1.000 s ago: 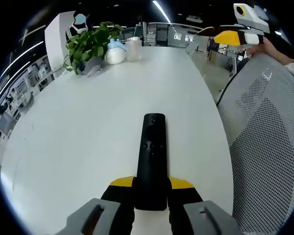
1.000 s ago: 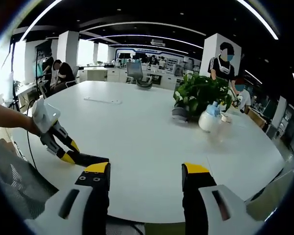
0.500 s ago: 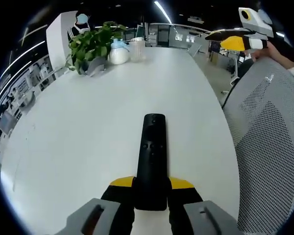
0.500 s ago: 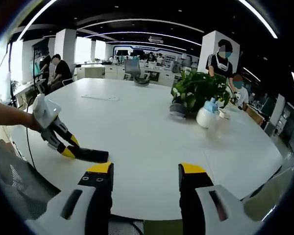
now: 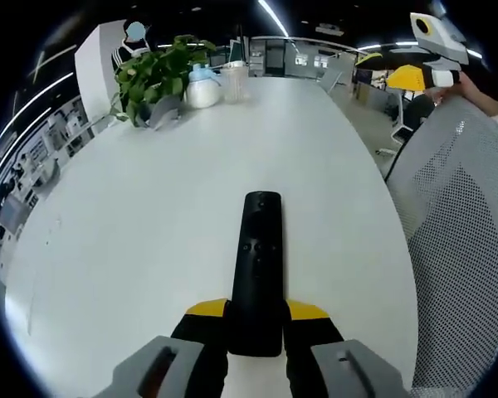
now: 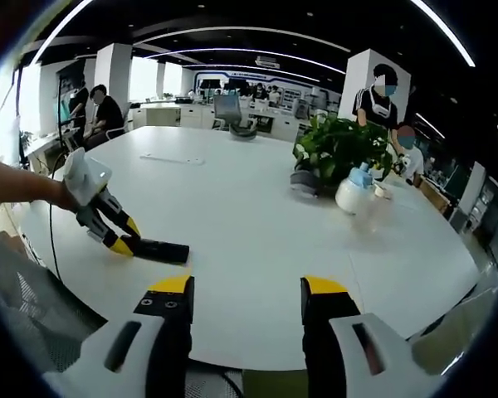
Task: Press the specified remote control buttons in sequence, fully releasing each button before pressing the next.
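A black remote control [image 5: 256, 267] lies lengthwise on the white table [image 5: 149, 207], its near end clamped between the yellow-tipped jaws of my left gripper [image 5: 256, 319], which is shut on it. In the right gripper view the same remote [image 6: 163, 250] shows at the left, held by the left gripper [image 6: 123, 244] and a person's hand. My right gripper [image 6: 247, 297] hovers at the table's near edge, open with nothing between its jaws. It also appears high at the right of the left gripper view as the right gripper [image 5: 392, 66], well away from the remote.
A potted plant [image 5: 153, 75], a white spray bottle [image 5: 202, 88] and a clear cup [image 5: 233, 82] stand at the table's far end. A white mesh chair back [image 5: 461, 249] is close on the right. A thin flat white item [image 6: 173, 159] lies farther across the table. People sit in the background.
Both views have shifted a little with the hands. The right gripper has drifted slightly relative to the table. The left gripper's hold on the remote is unchanged.
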`<move>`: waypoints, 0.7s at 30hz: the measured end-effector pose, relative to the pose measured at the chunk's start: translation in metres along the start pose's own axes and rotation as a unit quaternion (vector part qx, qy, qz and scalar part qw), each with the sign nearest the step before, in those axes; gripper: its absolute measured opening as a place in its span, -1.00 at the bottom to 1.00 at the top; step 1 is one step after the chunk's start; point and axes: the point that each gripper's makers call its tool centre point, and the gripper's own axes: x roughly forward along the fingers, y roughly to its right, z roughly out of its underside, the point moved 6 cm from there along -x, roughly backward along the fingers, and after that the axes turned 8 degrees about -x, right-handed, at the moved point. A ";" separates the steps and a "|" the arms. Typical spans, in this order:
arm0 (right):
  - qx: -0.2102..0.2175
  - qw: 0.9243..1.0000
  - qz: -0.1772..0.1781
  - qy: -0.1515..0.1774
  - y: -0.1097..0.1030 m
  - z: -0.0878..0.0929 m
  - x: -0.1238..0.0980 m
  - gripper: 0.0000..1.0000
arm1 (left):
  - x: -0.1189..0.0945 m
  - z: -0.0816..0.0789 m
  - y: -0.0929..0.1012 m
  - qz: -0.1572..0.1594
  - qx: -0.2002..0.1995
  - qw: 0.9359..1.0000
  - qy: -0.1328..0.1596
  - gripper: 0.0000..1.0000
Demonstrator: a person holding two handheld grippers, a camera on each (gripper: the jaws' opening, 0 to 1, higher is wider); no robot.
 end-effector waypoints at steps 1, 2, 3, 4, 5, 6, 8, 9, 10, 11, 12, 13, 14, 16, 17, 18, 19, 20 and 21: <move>0.001 1.000 -0.002 0.001 0.000 0.000 0.000 0.06 | 0.000 -0.001 -0.001 -0.004 0.004 1.000 -0.002 -0.51; 0.003 1.000 -0.005 0.007 -0.001 -0.002 -0.001 0.07 | 0.000 -0.002 -0.002 -0.007 0.006 1.000 -0.003 -0.51; 0.004 1.000 -0.003 0.014 -0.001 -0.003 -0.002 0.07 | 0.001 -0.003 -0.004 -0.011 0.009 1.000 -0.005 -0.51; 0.003 1.000 -0.002 0.014 0.000 -0.003 -0.002 0.06 | 0.001 -0.004 -0.005 -0.013 0.010 1.000 -0.005 -0.51; 0.002 1.000 0.001 0.010 0.000 -0.002 -0.001 0.05 | 0.001 -0.005 -0.006 -0.014 0.010 1.000 -0.006 -0.51; 0.002 1.000 0.000 0.005 0.000 -0.001 -0.001 0.05 | 0.002 -0.005 -0.008 -0.016 0.011 1.000 -0.007 -0.51; 0.005 1.000 -0.002 0.003 0.000 0.000 0.000 0.06 | 0.002 -0.007 -0.010 -0.019 0.018 1.000 -0.010 -0.51; 0.003 1.000 -0.001 0.005 0.000 -0.001 0.000 0.06 | 0.002 -0.007 -0.010 -0.020 0.021 1.000 -0.012 -0.51; 0.001 1.000 0.000 0.004 0.000 -0.001 0.000 0.05 | 0.002 -0.008 -0.012 -0.024 0.027 0.999 -0.015 -0.51; 0.001 1.000 -0.001 0.003 0.000 -0.001 0.000 0.05 | 0.002 -0.008 -0.013 -0.028 0.031 0.999 -0.016 -0.51; 0.002 1.000 -0.005 -0.001 -0.001 0.000 0.001 0.06 | 0.003 -0.009 -0.014 -0.032 0.031 0.999 -0.018 -0.51; 0.001 1.000 -0.006 -0.001 -0.001 0.000 0.001 0.07 | 0.003 -0.010 -0.015 -0.034 0.032 0.999 -0.019 -0.51; -0.001 1.000 -0.006 -0.001 -0.002 0.000 0.001 0.07 | 0.003 -0.011 -0.016 -0.036 0.034 0.999 -0.020 -0.51; -0.003 1.000 -0.005 0.000 -0.002 0.000 0.001 0.06 | 0.003 -0.012 -0.017 -0.040 0.036 0.998 -0.023 -0.51; -0.003 1.000 -0.005 -0.001 -0.002 0.000 0.001 0.06 | 0.003 -0.012 -0.017 -0.041 0.036 0.998 -0.023 -0.51; -0.002 1.000 -0.006 -0.002 -0.002 0.000 0.001 0.06 | 0.004 -0.013 -0.019 -0.044 0.036 0.998 -0.024 -0.51; -0.002 1.000 -0.006 -0.002 -0.002 0.000 0.001 0.05 | 0.004 -0.013 -0.019 -0.044 0.036 0.998 -0.024 -0.51; -0.002 1.000 -0.005 -0.002 -0.002 0.000 0.001 0.05 | 0.004 -0.013 -0.020 -0.045 0.036 0.998 -0.024 -0.51; -0.002 1.000 -0.005 -0.003 -0.001 0.000 0.001 0.05 | 0.004 -0.013 -0.020 -0.046 0.036 0.998 -0.024 -0.51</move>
